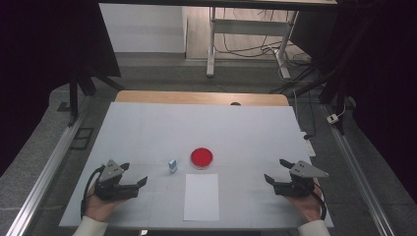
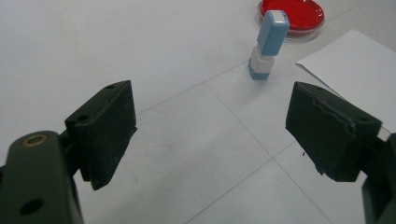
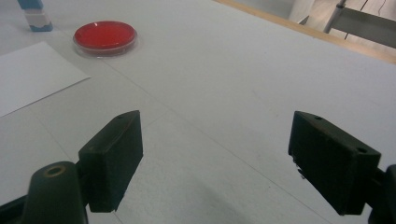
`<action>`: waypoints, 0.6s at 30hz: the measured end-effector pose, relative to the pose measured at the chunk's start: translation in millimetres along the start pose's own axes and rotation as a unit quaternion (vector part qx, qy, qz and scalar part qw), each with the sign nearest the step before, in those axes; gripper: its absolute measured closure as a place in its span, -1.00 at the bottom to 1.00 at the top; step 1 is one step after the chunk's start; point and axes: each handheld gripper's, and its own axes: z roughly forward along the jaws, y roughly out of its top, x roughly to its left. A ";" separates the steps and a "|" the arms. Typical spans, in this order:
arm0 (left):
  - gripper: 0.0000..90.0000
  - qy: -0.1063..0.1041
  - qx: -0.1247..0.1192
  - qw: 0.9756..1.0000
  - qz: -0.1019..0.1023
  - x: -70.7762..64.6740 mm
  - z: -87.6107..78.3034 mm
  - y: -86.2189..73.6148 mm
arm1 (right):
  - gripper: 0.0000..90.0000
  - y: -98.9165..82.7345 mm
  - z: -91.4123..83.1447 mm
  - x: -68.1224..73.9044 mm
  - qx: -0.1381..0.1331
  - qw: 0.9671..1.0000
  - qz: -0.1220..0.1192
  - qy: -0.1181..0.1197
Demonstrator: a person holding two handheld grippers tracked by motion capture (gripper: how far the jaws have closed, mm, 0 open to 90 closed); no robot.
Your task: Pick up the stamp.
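Note:
A round red dish [image 1: 201,157] sits near the middle of the white table [image 1: 147,128]. Just left of it stands a small blue-and-white upright object [image 1: 172,164], seen close in the left gripper view [image 2: 267,46] with the red dish [image 2: 292,12] behind it. A white sheet of paper [image 1: 201,196] lies in front of the dish. My left gripper [image 1: 134,174] rests at the table's left front, open and empty. At the right front my right gripper [image 1: 276,171] is open too, nothing between its jaws. The right gripper view has the dish [image 3: 105,36] far off at upper left.
The table's wooden far edge [image 1: 201,97] borders a floor with a desk frame [image 1: 246,34] and cables. Metal rails [image 1: 44,172] run along both sides. Dark curtains hang left and right.

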 end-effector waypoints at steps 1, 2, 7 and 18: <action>-0.64 -0.002 0.000 1.000 0.000 -0.2 0.2 0.2 | -0.59 0.2 0.3 0.5 0.000 1.000 0.000 0.001; -0.64 -0.004 0.000 1.000 0.001 -0.3 0.4 0.2 | -0.58 0.6 0.2 1.1 0.002 1.000 0.000 0.000; -0.64 -0.007 0.002 1.000 0.003 -0.8 0.4 0.6 | -0.54 1.4 -0.9 2.4 0.001 1.000 0.001 -0.003; -0.61 -0.009 0.002 1.000 0.003 -0.8 0.2 2.8 | -0.50 0.9 0.0 3.4 0.010 1.000 0.000 -0.005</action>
